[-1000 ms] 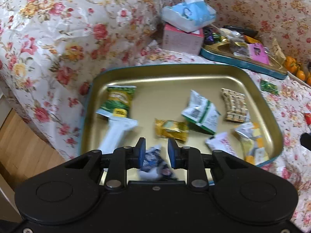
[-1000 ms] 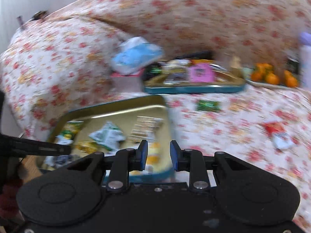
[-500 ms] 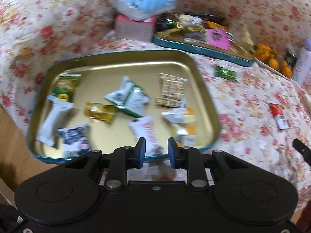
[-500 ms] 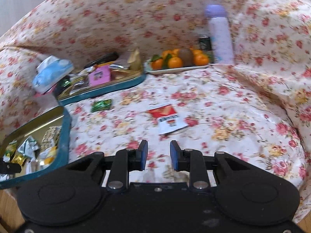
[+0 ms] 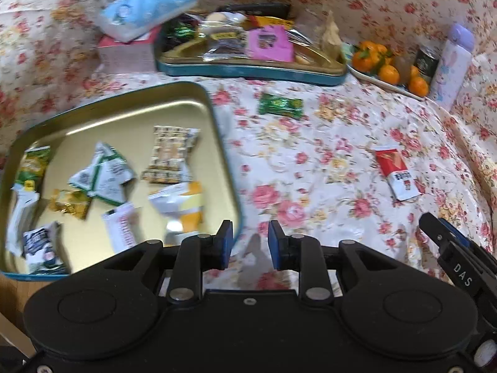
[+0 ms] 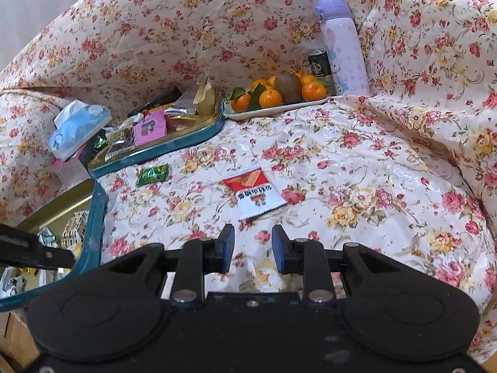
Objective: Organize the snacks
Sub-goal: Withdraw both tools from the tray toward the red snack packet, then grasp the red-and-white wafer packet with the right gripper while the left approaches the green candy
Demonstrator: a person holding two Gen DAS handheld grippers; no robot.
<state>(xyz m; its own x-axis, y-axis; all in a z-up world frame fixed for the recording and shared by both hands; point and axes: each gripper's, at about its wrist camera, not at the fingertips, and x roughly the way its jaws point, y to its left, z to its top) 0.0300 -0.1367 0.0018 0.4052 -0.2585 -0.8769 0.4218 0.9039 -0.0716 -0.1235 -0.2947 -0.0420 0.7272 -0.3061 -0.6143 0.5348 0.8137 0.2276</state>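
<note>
A gold tin tray (image 5: 217, 130) with a teal rim holds several snack packets. Its corner also shows in the right wrist view (image 6: 98, 214). A green candy packet (image 5: 280, 104) (image 6: 152, 174) and a red and white packet (image 5: 397, 172) (image 6: 254, 191) lie loose on the floral cloth. My left gripper (image 5: 250, 244) is open and empty, just right of the tray's near corner. My right gripper (image 6: 252, 250) is open and empty, just short of the red and white packet.
A second teal tray (image 5: 248, 68) (image 6: 161, 152) full of snacks sits at the back. Beside it are a tissue pack (image 5: 149, 3) on a pink box, a plate of oranges (image 6: 273, 93), a dark can (image 6: 318, 63) and a lilac bottle (image 6: 341, 46). Floral cushions rise behind.
Both grippers have swung right, away from the gold tray and over the cloth. The left gripper dropped a blue packet into the tray a second ago. The right one neared the red and white packet.
</note>
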